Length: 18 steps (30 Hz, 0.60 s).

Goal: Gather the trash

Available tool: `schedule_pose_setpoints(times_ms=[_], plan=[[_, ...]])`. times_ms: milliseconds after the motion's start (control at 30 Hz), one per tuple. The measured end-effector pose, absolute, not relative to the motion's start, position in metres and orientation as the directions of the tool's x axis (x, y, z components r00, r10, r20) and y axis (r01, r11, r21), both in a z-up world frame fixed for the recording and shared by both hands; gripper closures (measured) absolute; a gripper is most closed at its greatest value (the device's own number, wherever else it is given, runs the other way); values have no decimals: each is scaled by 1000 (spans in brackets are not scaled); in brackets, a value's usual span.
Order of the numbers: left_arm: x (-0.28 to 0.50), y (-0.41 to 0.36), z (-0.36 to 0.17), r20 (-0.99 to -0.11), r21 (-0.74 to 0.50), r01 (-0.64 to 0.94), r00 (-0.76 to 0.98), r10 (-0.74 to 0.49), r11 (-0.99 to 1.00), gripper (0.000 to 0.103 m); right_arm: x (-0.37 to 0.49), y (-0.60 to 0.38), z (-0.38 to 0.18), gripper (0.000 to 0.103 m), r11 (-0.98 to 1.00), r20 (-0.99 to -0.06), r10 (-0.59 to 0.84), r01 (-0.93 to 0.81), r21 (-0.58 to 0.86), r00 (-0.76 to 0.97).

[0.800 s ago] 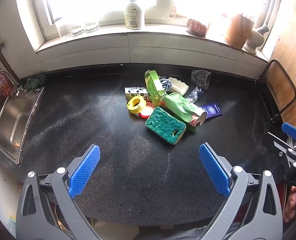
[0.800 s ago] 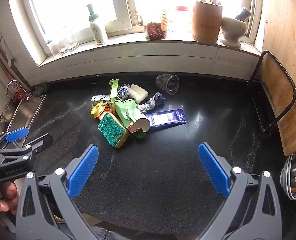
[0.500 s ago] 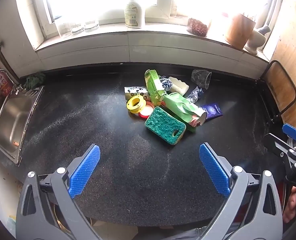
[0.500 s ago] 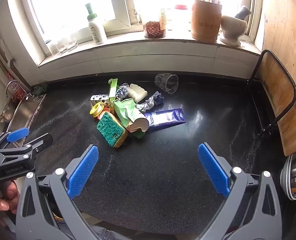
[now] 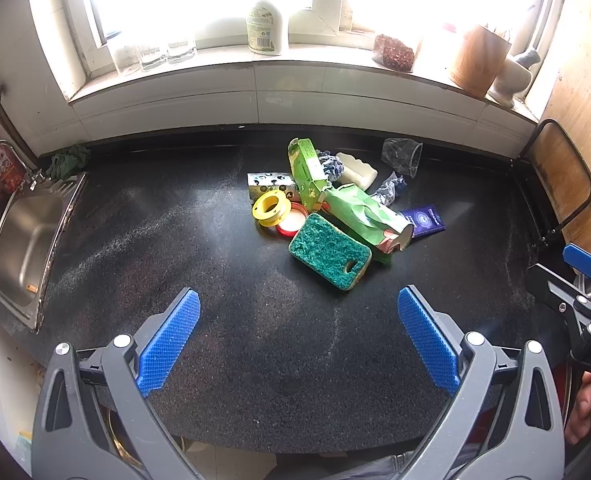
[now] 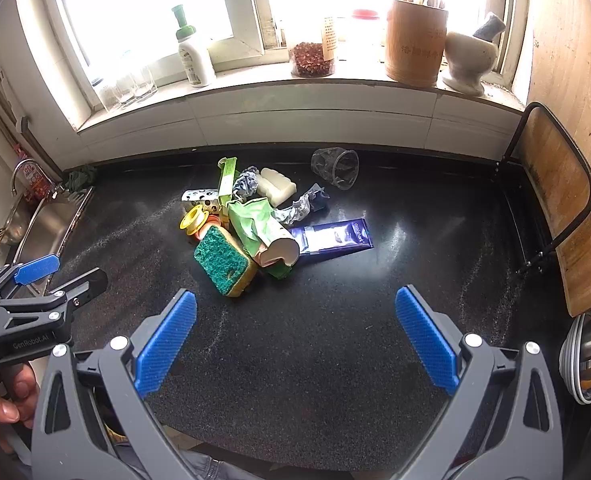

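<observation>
A heap of trash lies mid-counter: a green sponge (image 5: 329, 251) (image 6: 222, 258) at the front, a crumpled green carton (image 5: 365, 211) (image 6: 260, 222), a yellow tape spool (image 5: 270, 206) (image 6: 193, 221), a purple wrapper (image 5: 426, 220) (image 6: 335, 237), a white soap bar (image 5: 355, 171), foil scraps (image 6: 300, 210) and a clear plastic cup (image 5: 402, 155) (image 6: 335, 167). My left gripper (image 5: 298, 334) is open and empty, near the counter's front edge, short of the sponge. My right gripper (image 6: 295, 334) is open and empty, to the right of the left one.
A steel sink (image 5: 23, 236) is set in the counter's left end. A wooden cutting board in a black rack (image 6: 551, 216) stands at the right. The windowsill holds a bottle (image 5: 266, 24), glasses, a jar, a wooden utensil holder (image 6: 415, 40) and a mortar. Stacked dishes (image 6: 587, 356) sit at lower right.
Both grippers have moved slightly; the heap sits a little lower in the right wrist view. Both jaws stay open and nothing on the counter has moved.
</observation>
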State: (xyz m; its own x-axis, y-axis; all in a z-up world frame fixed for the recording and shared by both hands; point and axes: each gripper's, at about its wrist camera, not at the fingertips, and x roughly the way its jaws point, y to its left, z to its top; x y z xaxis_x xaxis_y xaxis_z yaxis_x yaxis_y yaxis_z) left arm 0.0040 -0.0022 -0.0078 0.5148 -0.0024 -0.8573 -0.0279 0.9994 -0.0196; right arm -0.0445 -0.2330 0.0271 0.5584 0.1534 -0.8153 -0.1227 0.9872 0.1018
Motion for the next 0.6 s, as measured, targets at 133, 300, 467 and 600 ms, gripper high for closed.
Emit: schedule_pose_setpoints(times_ms=[133,300,467,600], plan=[[5,-2,-7,-858,-20,-27,513,-3,999,7,-44,-233,27,6,987,-815,154,-122,103,558],[6,-3,-9,-858,-20,-26,513,-4,999,6,-44,-233,27,6,987,-815,153,-122,102,558],[6,-4,-11,-858,-20,-24,513,-5,999,7,-44,-233,27,6,987,-815,154,-122,102,559],[5,-4,-13,-857,-20,-24,515,-5,1000,7,-44,-233,27,6,987,-814,155,-123,103,559]])
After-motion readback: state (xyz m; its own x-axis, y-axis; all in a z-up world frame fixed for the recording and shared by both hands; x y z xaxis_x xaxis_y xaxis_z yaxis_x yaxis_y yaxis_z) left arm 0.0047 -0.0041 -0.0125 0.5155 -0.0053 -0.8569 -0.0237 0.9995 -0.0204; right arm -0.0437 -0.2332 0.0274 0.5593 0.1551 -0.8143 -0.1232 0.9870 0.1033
